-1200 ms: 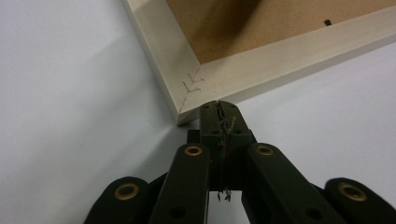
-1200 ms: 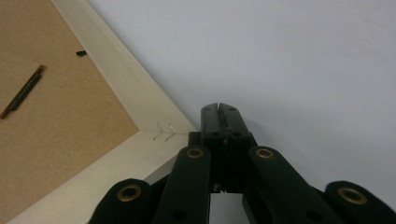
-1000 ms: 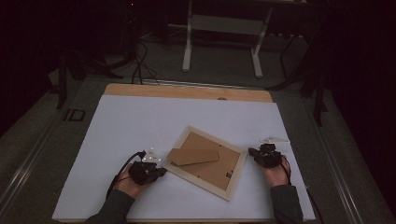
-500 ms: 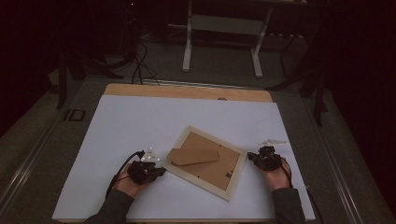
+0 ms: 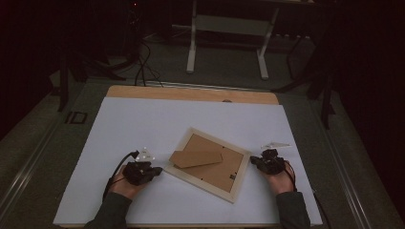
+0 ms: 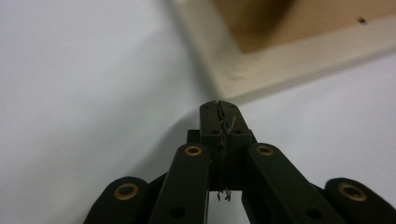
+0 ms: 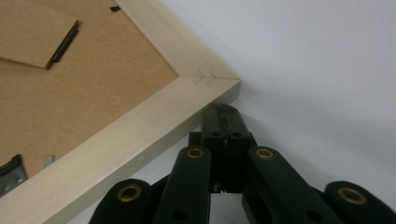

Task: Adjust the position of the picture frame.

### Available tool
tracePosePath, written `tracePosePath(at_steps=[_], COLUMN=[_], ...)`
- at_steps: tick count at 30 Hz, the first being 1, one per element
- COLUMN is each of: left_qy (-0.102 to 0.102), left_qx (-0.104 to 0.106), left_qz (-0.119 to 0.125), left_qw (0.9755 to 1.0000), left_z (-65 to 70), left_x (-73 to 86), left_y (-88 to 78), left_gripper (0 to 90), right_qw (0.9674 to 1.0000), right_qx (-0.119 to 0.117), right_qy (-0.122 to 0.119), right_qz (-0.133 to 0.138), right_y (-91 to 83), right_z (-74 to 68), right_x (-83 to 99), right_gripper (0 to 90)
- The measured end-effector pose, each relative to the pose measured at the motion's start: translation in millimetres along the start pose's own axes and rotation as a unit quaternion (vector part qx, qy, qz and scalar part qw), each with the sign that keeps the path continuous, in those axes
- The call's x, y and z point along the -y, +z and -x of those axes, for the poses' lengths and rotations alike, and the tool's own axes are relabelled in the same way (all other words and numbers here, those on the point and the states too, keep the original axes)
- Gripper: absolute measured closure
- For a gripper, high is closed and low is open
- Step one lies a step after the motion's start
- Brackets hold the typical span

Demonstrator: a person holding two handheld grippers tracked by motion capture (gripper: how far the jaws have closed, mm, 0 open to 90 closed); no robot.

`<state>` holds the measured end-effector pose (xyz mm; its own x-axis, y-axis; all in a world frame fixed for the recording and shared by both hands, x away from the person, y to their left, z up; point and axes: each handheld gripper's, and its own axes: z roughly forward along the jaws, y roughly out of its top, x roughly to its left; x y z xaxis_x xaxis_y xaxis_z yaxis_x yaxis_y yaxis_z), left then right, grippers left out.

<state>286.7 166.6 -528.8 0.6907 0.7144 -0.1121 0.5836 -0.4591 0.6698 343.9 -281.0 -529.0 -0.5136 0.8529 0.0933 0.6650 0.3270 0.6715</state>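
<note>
Picture frame (image 5: 208, 163) unmoved, face down on table (image 5: 143, 124); left gripper (image 5: 154, 171), right gripper (image 5: 254, 161) clenched empty, unchanged at opposite corners.

right tongs (image 5: 253, 161) nudged closer against picture frame (image 5: 208, 163) corner

The picture frame (image 5: 208, 164) is pale matt wood with a brown fibreboard back; the table (image 5: 143, 119) is smooth white.

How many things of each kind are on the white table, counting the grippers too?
Picture frame, lying face down: 1
Grippers, jaws shut: 2, the left gripper and the right gripper
Total: 3
</note>
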Motion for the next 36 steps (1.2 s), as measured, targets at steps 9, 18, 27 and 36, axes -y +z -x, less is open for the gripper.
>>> tracePosePath(at_steps=[9,18,27,36], left_qy=[0.009,0.009,0.023,0.024], left_qx=[0.003,0.004,0.011,0.018], left_qz=[-0.006,-0.011,-0.014,-0.014], left_qw=[0.9999,0.9999,0.9996,0.9995], left_z=[0.4,1.5,9.9,13.3], left_x=[-0.6,0.4,0.2,3.6], left_y=[5.0,4.6,6.1,3.8], left_gripper=[90.0,90.0,90.0,90.0], right_qw=[0.9999,0.9995,0.9991,0.9986], right_qx=[-0.013,-0.023,-0.027,-0.038], right_qy=[-0.009,-0.020,-0.030,-0.032], right_qz=[-0.004,-0.010,-0.016,-0.020], right_y=[2.8,4.2,4.4,2.1], right_z=[-8.5,-17.8,-26.1,-29.4], right_x=[-1.8,-2.6,-2.8,-0.3], right_gripper=[90.0,90.0,90.0,90.0])
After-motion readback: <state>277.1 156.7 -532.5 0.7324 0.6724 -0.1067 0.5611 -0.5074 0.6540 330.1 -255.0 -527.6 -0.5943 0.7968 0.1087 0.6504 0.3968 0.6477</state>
